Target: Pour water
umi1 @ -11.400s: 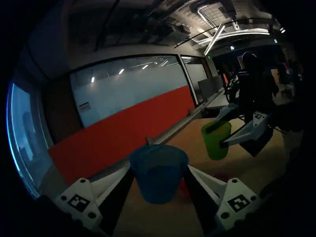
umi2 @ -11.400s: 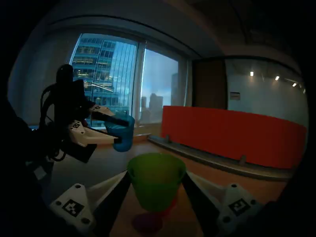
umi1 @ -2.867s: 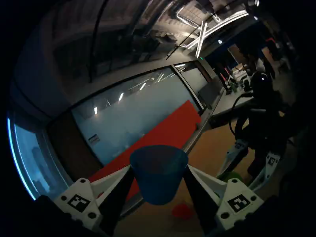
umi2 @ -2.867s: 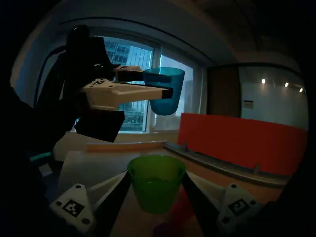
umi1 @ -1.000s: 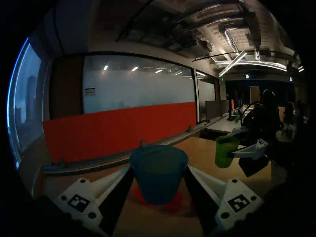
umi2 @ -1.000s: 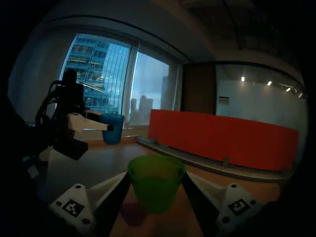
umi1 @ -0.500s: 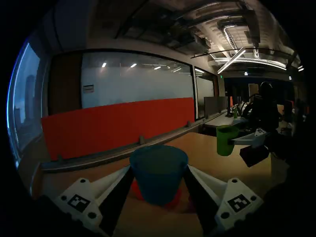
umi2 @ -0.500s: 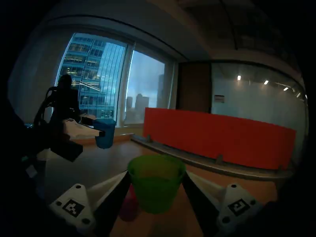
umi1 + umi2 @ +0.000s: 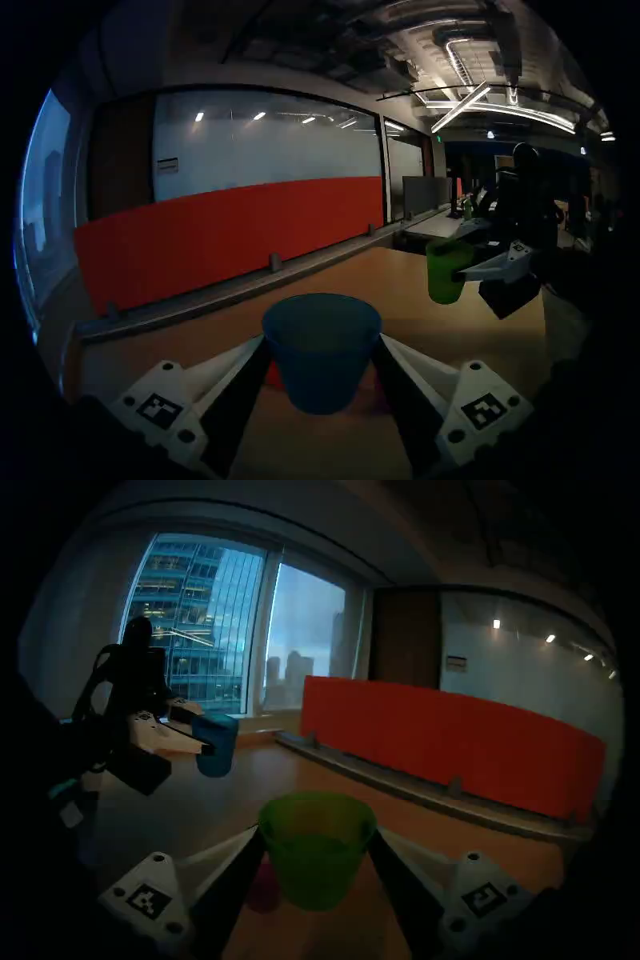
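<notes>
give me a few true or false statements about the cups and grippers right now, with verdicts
1. The left gripper is shut on a blue cup. True.
2. The right gripper holds a red cup. False: it holds a green cup.
3. The blue cup is tipped over the green cup, pouring. False: in both views the two cups are apart and roughly upright.
4. A red partition stands behind the table. True.
</notes>
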The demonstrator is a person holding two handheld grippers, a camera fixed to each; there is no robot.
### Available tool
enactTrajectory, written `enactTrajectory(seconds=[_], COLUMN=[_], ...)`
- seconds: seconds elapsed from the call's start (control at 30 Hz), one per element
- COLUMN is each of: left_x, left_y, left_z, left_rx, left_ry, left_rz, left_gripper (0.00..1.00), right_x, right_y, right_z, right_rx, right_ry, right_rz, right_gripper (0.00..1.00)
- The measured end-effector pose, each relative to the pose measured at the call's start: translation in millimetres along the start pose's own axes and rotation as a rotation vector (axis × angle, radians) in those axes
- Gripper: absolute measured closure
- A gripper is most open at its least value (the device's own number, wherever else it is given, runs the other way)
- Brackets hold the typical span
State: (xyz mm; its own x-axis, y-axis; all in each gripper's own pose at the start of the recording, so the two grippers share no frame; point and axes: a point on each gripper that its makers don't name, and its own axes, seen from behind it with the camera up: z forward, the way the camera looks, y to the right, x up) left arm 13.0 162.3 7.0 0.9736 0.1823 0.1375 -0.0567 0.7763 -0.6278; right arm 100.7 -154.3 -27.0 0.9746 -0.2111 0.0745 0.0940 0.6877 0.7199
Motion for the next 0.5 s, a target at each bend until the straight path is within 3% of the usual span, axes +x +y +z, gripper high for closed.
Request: enactTrajectory(seconds=[0.3,0.5], left_x=[-28,-48], left_y=[1.5,9.8], left_z=[6.7,11.4], left_rx=[-0.023,-0.058], left_ry=[-0.078,-0.133], left_rz=[0.008,0.023], left_gripper=[0.16,0.15], right_x=[-26,-42], right_y=[-3,-3], right_z=[1.3,4.2], right_rx=[0.049,0.072], right_ry=[-0.084,-0.135], right_rz=[0.001,-0.002], right_gripper=[0.1,0.1])
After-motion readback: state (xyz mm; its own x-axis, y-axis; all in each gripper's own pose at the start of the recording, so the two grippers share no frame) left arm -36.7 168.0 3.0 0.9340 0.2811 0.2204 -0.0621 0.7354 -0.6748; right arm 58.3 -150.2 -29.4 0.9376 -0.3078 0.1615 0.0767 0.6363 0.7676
